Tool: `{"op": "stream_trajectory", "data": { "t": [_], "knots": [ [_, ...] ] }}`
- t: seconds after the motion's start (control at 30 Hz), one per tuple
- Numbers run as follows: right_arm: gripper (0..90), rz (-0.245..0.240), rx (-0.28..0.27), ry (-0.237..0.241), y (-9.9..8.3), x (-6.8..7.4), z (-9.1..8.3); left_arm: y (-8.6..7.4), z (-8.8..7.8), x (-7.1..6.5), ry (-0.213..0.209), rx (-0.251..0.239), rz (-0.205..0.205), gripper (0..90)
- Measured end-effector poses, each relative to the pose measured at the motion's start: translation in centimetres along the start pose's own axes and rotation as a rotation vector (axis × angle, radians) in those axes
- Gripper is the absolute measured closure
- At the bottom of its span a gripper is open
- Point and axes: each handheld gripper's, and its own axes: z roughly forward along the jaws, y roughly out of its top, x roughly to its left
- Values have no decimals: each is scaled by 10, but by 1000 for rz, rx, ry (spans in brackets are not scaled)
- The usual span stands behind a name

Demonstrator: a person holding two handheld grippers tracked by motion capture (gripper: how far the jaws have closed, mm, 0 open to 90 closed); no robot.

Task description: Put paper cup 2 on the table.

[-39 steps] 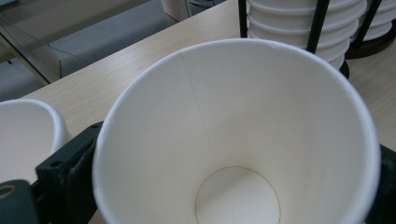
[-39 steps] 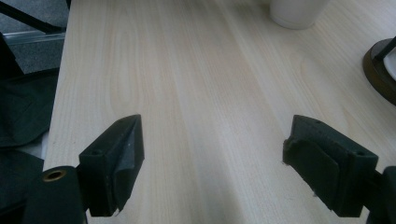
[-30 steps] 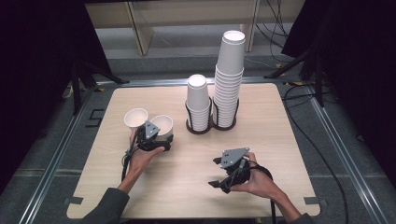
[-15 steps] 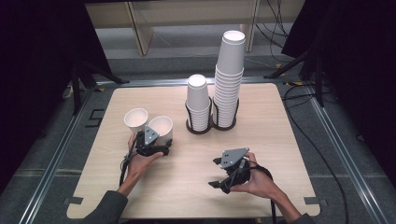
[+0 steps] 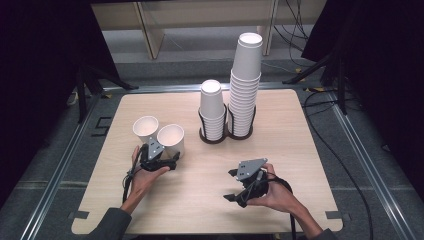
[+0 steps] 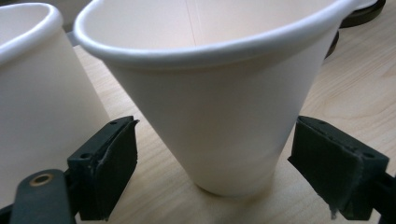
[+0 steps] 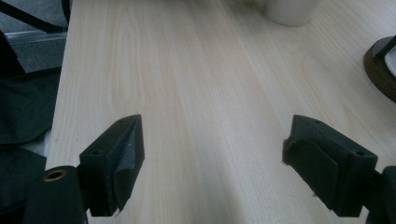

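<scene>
Near cup point(image 6: 219, 102) upright on table point(image 5: 300, 130), toward left edge, dead ahead of L gripper point(image 5: 162, 161) and straddled low by its jaws. Jaws just closing, yet gaps show both sides: not pinching. Second cup point(image 5: 145, 128) just beside. L hand point(image 5: 142, 175) level, far nearer. R gripper point(image 5: 239, 187) spread (idle), near front edge.

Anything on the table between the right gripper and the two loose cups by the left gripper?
No. In the high view, bare wood runs from the right gripper to the two cups. The right gripper view shows plain tabletop beyond its open jaws.
</scene>
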Motion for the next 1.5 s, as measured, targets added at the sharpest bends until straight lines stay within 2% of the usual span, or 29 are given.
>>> {"op": "stream_trajectory", "data": {
  "t": [0.03, 0.3, 0.37, 0.4, 0.43, 0.63, 0.67, 0.73, 0.8, 0.97, 1.0, 1.03, 1.23, 1.3, 1.33, 1.47, 1.5],
  "knots": [
    [198, 0, 0, 0, 0, 0, 0, 0, -2, -1, 3, 4, -11, 141],
    [198, 8, -2, -7, -2, -1, -2, -3, -22, -7, -25, 15, -7, 141],
    [198, 7, -1, -8, -2, 0, -2, -4, -33, -11, -33, -3, -3, 141],
    [198, 7, -1, -8, -2, 0, -2, -4, -33, -11, -33, -3, -3, 141],
    [198, -3, -2, -17, -3, -1, -2, -4, -41, -15, -40, -4, -3, 141],
    [197, 10, -4, -16, -3, 1, -3, -5, -58, -23, -79, -24, 7, 141],
    [197, 10, -4, -19, -4, 0, -3, -5, -66, -26, -88, -19, -1, 141],
    [197, 14, -7, -20, -4, 0, -3, -6, -69, -27, -96, -15, -2, 141],
    [196, 8, -9, -27, -5, 0, -4, -7, -74, -29, -116, -36, -21, 141],
    [195, 24, -13, -22, -8, 1, -3, -14, -92, -34, -132, -37, -27, 141],
    [195, 24, -13, -22, -8, 1, -3, -15, -96, -35, -130, -34, -26, 141],
    [195, 13, -9, -30, -8, 1, -3, -17, -101, -37, -145, -39, -30, 142],
    [195, 34, -11, -26, -11, 4, -3, -20, -111, -40, -159, -45, -20, 141],
    [195, 38, -9, -25, -12, 5, -4, -22, -116, -41, -156, -27, -23, 141],
    [195, 42, -1, -26, -14, 6, -4, -23, -115, -41, -174, -39, -15, 141],
    [192, 48, 16, -33, -17, 8, -5, -27, -118, -45, -186, -24, -29, 142],
    [193, 52, 13, -33, -18, 8, -6, -28, -119, -45, -187, -20, -20, 142]
  ]
}}
